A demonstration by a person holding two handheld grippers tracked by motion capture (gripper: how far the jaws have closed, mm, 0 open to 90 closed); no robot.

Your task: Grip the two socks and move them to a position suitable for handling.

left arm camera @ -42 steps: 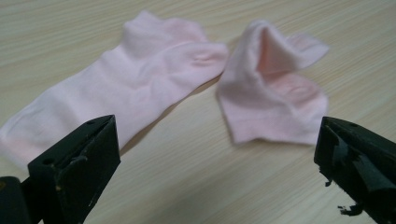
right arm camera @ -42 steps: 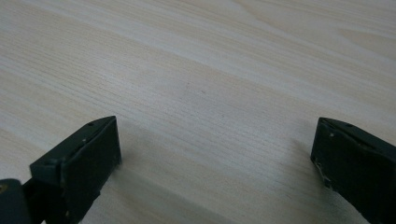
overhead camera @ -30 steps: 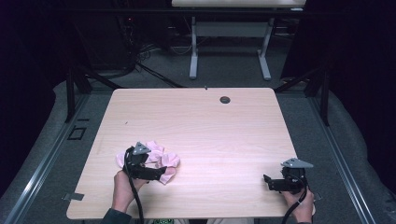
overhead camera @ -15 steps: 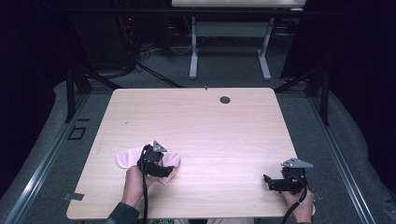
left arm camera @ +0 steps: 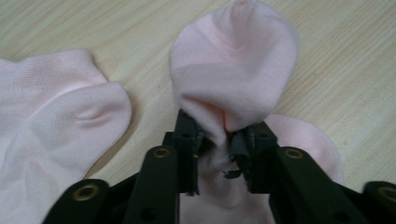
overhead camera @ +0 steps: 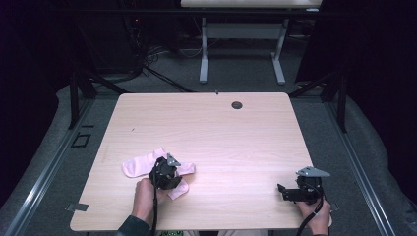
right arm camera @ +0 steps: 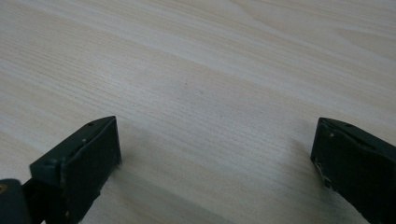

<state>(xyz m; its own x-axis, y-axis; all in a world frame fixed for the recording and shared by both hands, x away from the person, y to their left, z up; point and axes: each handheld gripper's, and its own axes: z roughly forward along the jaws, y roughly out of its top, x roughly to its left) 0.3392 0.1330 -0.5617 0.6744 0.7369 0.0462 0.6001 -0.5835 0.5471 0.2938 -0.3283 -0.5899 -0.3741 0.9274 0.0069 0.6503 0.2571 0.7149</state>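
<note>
Left tool [left arm camera: 215,140] just closed, pinching sock [left arm camera: 233,70]; sock's lower part hidden behind jaws. Right tool [overhead camera: 287,192] apart, low over counter [overhead camera: 221,128].

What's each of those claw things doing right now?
Left gripper: jaws have just been closing, now pinching a fold of the pink sock.
Right gripper: open, holding nothing, above the table.

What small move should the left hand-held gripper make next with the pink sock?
Probably lift slightly: the left hand-held gripper, jaws just closing, pinches a fold of one soft pink cotton sock, while the second pink sock lies alongside, so raising separates them.
</note>
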